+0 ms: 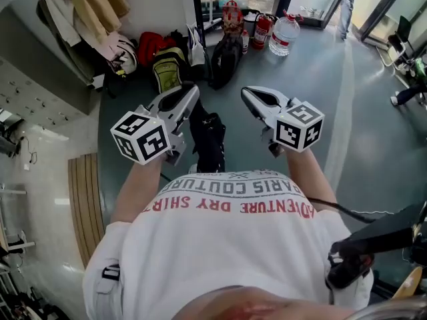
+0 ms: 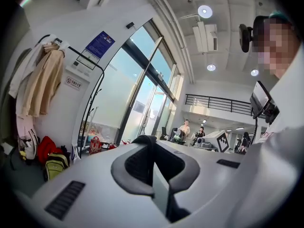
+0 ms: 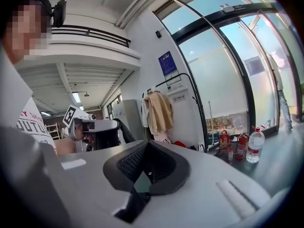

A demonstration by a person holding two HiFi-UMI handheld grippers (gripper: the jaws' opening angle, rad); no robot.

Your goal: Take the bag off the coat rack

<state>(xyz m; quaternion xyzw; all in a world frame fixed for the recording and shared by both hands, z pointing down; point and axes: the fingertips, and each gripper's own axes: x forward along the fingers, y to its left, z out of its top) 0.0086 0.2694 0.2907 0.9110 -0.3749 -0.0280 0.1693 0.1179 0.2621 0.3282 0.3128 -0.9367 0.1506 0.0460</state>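
Note:
A black bag (image 1: 208, 142) hangs in front of the person's body, its strap (image 2: 142, 138) draped over the tip of my left gripper (image 1: 192, 92), which is shut on it. In the right gripper view the same bag (image 3: 105, 140) dangles under the left gripper (image 3: 90, 126). The bag is well away from the coat rack (image 2: 93, 75). My right gripper (image 1: 245, 93) is held level beside the left one, its jaws shut with nothing in them. Beige and white coats (image 1: 87, 9) stay on the coat rack (image 3: 186, 85) by the wall.
On the floor below the rack lie a red bag (image 1: 152, 44), a yellow-green backpack (image 1: 168, 69) and a black backpack (image 1: 225, 60). Fire extinguishers (image 1: 261, 31) and a big water bottle (image 1: 284, 35) stand by the glass doors. A wooden bench (image 1: 83, 202) is at the left.

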